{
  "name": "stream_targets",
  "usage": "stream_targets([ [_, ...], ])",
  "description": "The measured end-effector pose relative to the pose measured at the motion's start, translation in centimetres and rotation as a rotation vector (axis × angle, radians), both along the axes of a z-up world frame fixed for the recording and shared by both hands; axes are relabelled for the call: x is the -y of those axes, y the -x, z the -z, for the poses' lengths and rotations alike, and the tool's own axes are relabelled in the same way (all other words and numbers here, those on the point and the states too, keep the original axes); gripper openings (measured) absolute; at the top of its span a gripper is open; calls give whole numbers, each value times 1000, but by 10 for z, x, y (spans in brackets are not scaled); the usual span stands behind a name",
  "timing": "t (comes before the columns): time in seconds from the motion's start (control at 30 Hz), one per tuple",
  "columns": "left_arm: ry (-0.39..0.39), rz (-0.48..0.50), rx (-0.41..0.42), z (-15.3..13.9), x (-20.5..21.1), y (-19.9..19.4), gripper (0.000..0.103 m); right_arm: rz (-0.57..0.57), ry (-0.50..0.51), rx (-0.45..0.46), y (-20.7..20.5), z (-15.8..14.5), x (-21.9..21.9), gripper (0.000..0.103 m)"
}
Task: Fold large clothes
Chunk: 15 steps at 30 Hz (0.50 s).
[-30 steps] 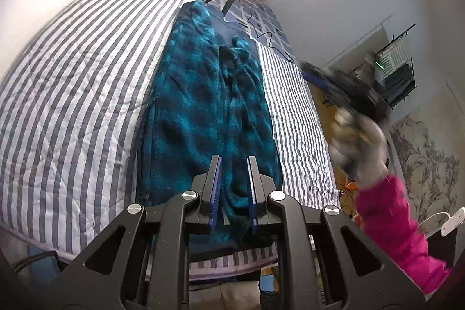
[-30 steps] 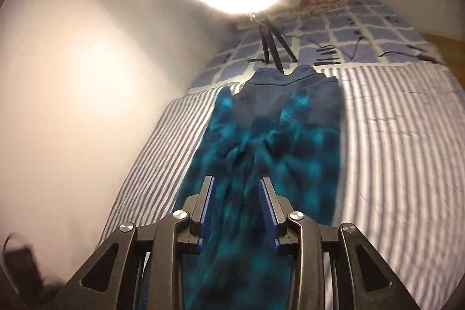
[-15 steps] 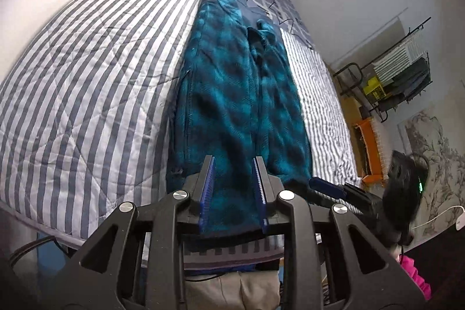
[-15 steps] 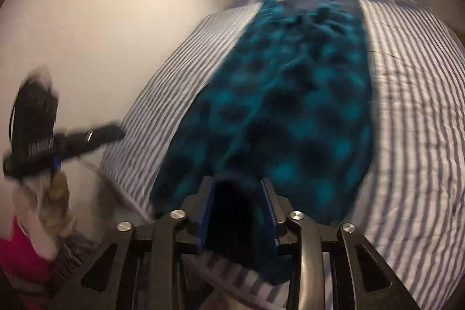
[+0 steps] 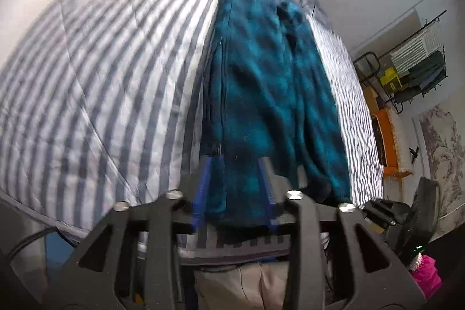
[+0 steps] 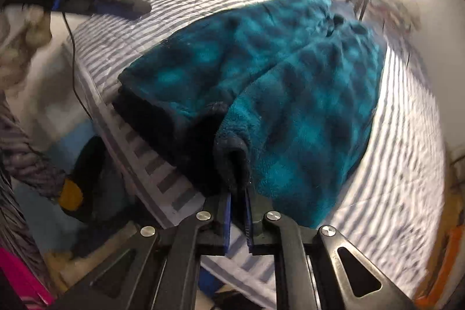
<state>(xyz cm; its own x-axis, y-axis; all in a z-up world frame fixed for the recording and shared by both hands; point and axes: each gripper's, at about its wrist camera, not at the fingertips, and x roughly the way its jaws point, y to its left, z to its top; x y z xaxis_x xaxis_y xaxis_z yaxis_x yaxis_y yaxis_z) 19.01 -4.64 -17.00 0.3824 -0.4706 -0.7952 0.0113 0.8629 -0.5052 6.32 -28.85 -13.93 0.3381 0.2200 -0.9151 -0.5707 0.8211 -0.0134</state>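
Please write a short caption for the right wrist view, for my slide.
Right claw pinches the dark hem of a teal plaid fleece garment lying on a striped bed.

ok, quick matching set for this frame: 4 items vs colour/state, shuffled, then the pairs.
Items:
1. fleece garment
2. bedcover
3. right gripper
4. left gripper

Descriptions:
A. grey and white stripes
B. nearly shut on a dark cuff at the near edge
C. teal and dark check
D. spread open over the garment's near hem

Pairs: 1-C, 2-A, 3-B, 4-D
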Motion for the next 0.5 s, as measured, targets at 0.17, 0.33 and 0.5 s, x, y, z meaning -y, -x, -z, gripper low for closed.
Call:
stream_targets([
  [0.17,46,-4,-67,24,-5,4,41,46,-324,-10,14,-40,42,59],
  [0.33,144,-23,-140,46,-4,2,41,358,-407,-30,-17,-26,99,67],
  [0.5,132,-8,-159,60,8,6,41,504,-497,-191,-31,20,128,69],
])
